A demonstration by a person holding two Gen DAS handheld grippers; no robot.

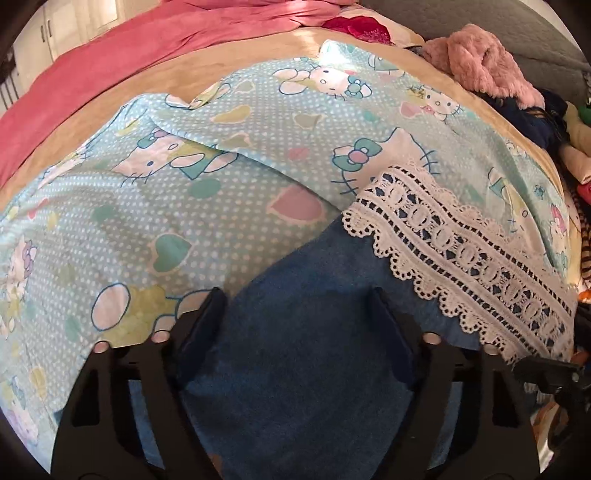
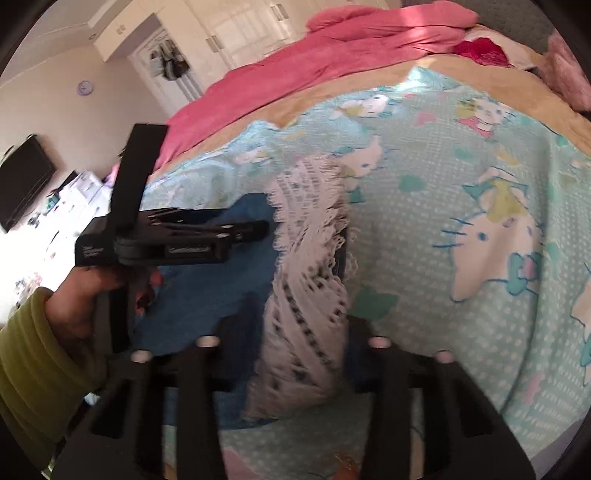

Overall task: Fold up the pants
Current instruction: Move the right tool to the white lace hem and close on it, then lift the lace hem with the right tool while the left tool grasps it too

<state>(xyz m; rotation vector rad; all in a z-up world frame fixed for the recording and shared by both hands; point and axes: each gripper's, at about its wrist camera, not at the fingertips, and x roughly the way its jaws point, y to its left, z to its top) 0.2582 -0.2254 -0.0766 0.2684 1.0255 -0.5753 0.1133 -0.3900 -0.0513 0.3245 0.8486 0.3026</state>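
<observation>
Blue denim pants [image 1: 295, 369] with a wide white lace hem [image 1: 461, 258] lie on a pale blue cartoon-cat sheet [image 1: 184, 206]. My left gripper [image 1: 297, 306] points down onto the denim just short of the lace. Its fingers stand apart, the flat cloth fills the gap, and it is open. In the right wrist view the same left gripper [image 2: 258, 229] shows side-on, held by a hand [image 2: 85, 295] in a green sleeve. My right gripper [image 2: 295, 295] is shut on the lace hem [image 2: 310, 258], which bunches upright between its fingers over the denim [image 2: 207, 295].
A pink blanket [image 1: 147, 48] and a tan cover [image 1: 236, 59] lie across the far side of the bed. A fluffy pink garment [image 1: 480, 62] and a heap of dark clothes [image 1: 546, 122] sit at the right. A wall television [image 2: 26, 181] and white wardrobes [image 2: 236, 29] stand beyond the bed.
</observation>
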